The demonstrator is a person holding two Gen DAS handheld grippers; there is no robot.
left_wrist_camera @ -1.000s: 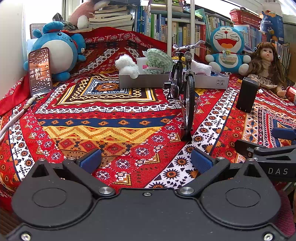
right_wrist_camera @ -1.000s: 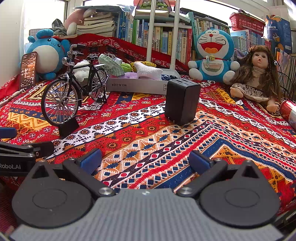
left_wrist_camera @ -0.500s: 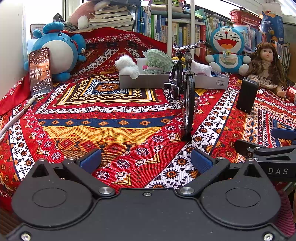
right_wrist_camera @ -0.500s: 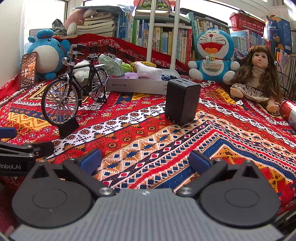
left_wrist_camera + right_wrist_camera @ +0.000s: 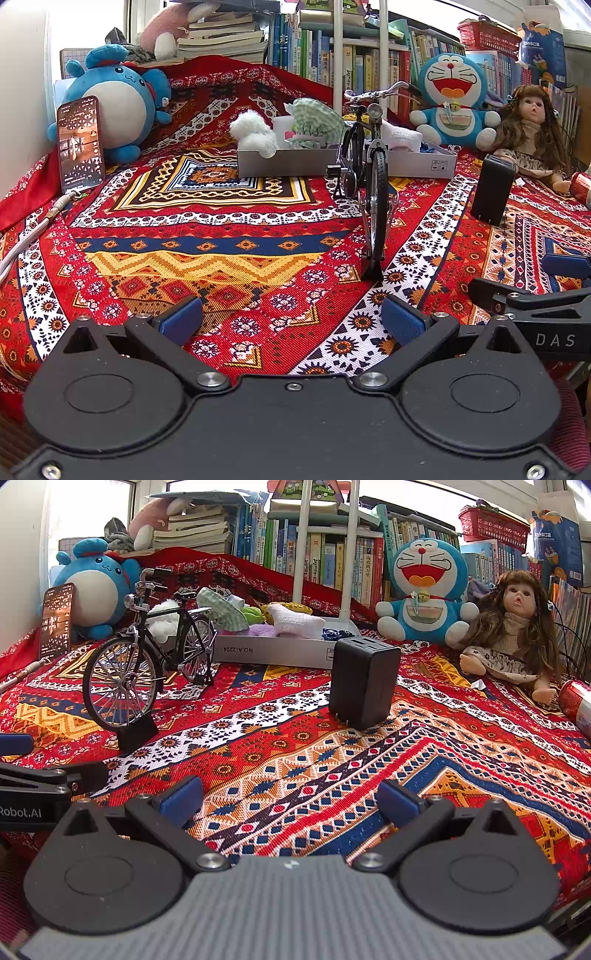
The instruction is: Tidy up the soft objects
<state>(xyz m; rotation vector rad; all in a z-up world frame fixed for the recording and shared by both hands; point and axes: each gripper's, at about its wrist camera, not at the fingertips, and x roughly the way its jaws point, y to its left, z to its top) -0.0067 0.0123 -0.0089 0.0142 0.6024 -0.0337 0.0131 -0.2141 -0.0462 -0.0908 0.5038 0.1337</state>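
Left gripper (image 5: 291,319): spread wide, empty, at the cloth's (image 5: 207,236) near edge.
Right gripper (image 5: 290,799): same.
Soft toys (image 5: 284,622): heaped in the box (image 5: 273,651), far edge.
Approach: probably skirt the bicycle (image 5: 147,664).

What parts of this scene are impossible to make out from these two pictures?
- Left view: shallow grey cardboard box, its middle hidden behind the black model bicycle.
- Right view: red cylindrical can, cut off by the picture's edge.
- Both views: book spines, lettering too small.
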